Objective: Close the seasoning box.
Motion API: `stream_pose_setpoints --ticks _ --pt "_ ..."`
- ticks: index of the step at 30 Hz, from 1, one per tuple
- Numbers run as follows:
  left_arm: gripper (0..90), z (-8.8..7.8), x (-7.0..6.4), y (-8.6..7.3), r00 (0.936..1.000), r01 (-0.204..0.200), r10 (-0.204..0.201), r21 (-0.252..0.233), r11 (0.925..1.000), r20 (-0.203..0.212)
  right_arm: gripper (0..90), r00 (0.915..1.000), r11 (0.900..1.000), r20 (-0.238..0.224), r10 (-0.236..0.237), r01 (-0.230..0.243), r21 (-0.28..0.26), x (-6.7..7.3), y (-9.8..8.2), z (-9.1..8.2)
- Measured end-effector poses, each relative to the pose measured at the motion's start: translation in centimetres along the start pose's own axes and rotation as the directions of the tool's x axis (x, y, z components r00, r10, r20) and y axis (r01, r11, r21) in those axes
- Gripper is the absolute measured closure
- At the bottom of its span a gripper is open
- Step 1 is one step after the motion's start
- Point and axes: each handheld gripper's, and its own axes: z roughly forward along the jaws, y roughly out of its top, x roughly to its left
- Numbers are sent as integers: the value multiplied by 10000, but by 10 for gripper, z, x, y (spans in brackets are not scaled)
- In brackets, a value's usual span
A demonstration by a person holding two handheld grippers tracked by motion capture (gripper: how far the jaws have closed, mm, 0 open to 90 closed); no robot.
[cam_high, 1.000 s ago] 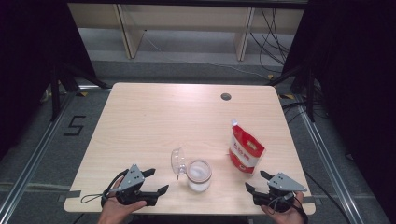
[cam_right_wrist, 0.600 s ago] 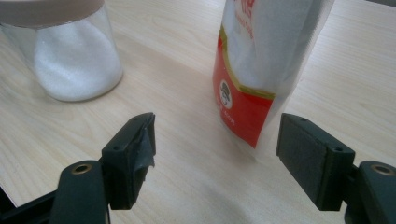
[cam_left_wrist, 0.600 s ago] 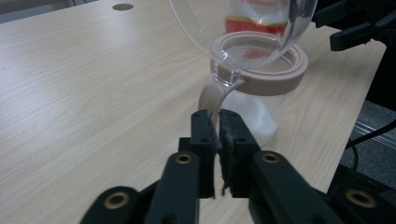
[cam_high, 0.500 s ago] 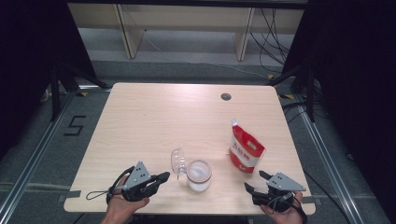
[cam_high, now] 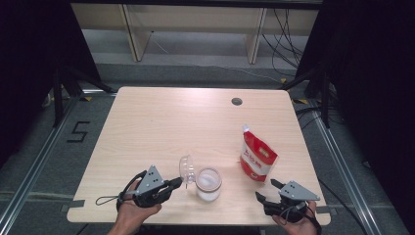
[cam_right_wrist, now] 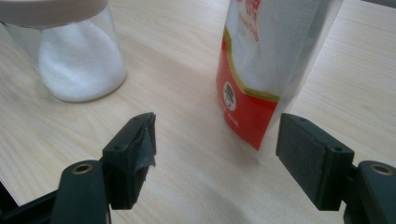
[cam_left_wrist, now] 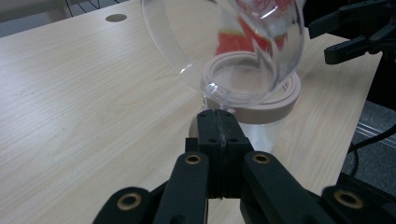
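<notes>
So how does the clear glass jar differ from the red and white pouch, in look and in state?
The clear glass jar is round and see-through with a beige rim; the red and white pouch is flat-sided and printed. The jar is open, its clear hinged lid tipped back; the pouch's spout points up, and whether it is capped cannot be told. The jar is low and wide, the pouch taller. Both stand on the table, holding something white.

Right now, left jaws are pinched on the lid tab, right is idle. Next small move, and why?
Probably bring the right gripper forward to take the red pouch. The left gripper is shut on the tab of the clear lid, which stands swung up off the jar, so the mouth looks open. The right jaws stand open, with the pouch just ahead of them.
</notes>
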Motion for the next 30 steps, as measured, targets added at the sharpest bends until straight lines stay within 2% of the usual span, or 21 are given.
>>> stream_pose_setpoints --ticks 2,4,5,6,9,10,11,15,17,18,19,20,21,23,24,26,30 --pt "893 -1 -1 1 10000 34 -34 20 10000 -27 297 10000 10000 -71 15 -16 -34 0 0 1" --pt "894 -2 0 3 9994 -359 359 41 9993 19 297 9999 9999 10 117 -117 41 0 0 -1" --pt "893 -1 -1 3 9999 -122 123 -70 9999 62 297 9999 9999 76 100 -100 -6 0 0 -1" --pt "893 -1 -2 4 10000 -74 74 -44 10000 27 297 9996 9996 92 270 -270 45 2 0 -1" --pt "894 -2 -3 6 9996 -272 272 -86 9996 12 299 10000 10000 0 43 -43 -32 1 0 0" --pt "893 -1 -4 6 9999 -145 145 -80 9999 15 299 10000 10000 -2 35 -35 -27 1 0 0" --pt "893 -1 -3 6 9993 -368 368 -71 9993 45 299 10000 10000 2 24 -24 -27 1 0 0" --pt "893 0 -4 7 9997 -244 244 -145 9996 31 299 10000 10000 16 17 -17 -68 1 1 0" --pt "893 -1 -1 8 9993 -359 362 -201 9992 114 299 10000 10000 -35 50 -50 -48 1 1 0" --pt "893 -2 -2 9 9999 -120 121 -213 9997 54 299 10000 10000 -42 62 -62 -48 1 1 0" --pt "893 -2 1 11 9990 -423 426 -265 9988 120 299 9999 9999 -42 92 -92 -41 1 0 0" --pt "893 -3 1 12 9992 -392 394 -236 9990 68 299 9999 9999 -42 106 -106 -41 1 1 0" --pt "893 -4 0 12 9998 -194 197 -347 9992 72 299 9995 9995 10 317 -317 25 3 0 -1" --pt "893 -5 0 13 9996 -270 272 -311 9992 75 300 9994 9994 19 353 -353 53 3 1 -1" --pt "893 -5 0 13 9997 -247 249 -323 9992 71 301 10000 10000 -46 67 -67 -42 1 1 0" --pt "893 -4 -2 12 9998 -155 158 -278 9995 121 301 9999 9999 -82 151 -151 -50 1 1 -1" --pt "893 -3 -2 12 9988 -427 432 -238 9988 211 301 9999 9999 -79 86 -86 -58 1 1 0"
